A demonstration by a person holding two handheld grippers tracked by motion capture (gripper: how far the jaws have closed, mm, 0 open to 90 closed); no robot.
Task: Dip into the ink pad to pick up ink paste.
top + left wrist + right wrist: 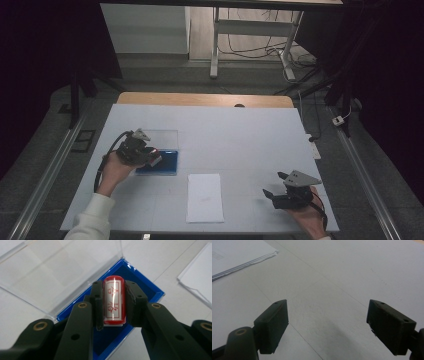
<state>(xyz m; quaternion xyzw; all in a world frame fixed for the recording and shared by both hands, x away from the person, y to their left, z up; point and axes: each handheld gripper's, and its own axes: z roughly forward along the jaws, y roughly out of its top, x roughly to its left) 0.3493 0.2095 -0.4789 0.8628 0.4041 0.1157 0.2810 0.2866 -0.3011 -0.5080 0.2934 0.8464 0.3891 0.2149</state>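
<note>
The left gripper (113, 302) is clamped sideways on the small red-capped clear plastic stamp (114, 300) at centre frame over the blue ink pad box (152, 291), looks light, rigid, probably slick; right gripper (327, 327) hangs wide open.

Lab: dark curtains (30, 60), floor rails (45, 175), cables (250, 50).

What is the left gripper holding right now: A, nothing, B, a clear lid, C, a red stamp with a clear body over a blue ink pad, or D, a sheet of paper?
C: the left gripper has its jaws pressed on both sides of the red stamp, above the blue ink pad.
</note>
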